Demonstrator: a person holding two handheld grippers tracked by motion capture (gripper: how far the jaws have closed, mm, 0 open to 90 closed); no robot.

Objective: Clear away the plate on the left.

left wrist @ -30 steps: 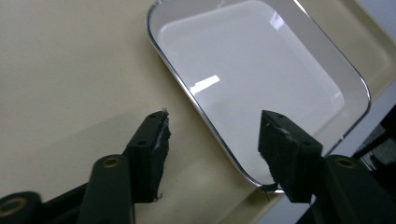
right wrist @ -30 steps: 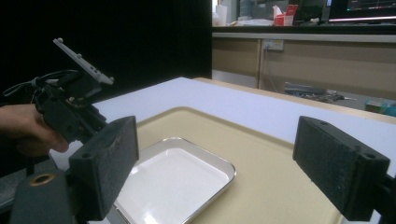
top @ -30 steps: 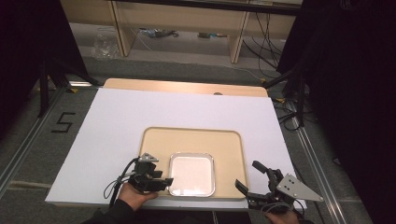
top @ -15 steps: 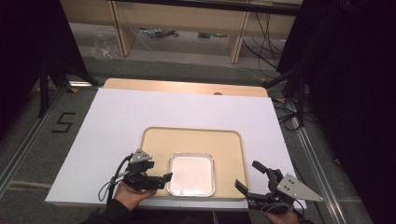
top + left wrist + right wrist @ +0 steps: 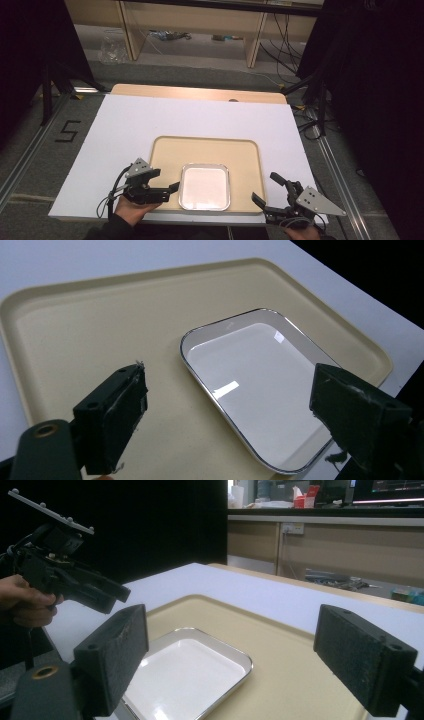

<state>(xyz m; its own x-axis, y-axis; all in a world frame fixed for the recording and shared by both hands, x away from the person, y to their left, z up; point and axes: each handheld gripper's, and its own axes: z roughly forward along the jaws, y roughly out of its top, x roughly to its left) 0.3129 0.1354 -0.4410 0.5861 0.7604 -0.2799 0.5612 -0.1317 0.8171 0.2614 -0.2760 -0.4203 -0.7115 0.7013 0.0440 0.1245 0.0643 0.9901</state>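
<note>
While the left gripper point(image 5: 172, 187) hangs just beside the metal dish point(image 5: 204, 186), at its 9 o'clock, jaws just opened wide, nothing sits between them. Dish rests on the beige tray point(image 5: 210, 150), near edge. Right gripper point(image 5: 266, 192) at the dish's 4 o'clock, jaws spread, empty.

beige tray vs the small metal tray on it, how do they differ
The beige tray is larger, matte and tan, and lies on the white table. The small metal tray has a shiny silver rim and a white inside, and sits within the beige tray's near edge. Both are shallow, round-cornered, flat and empty.
</note>
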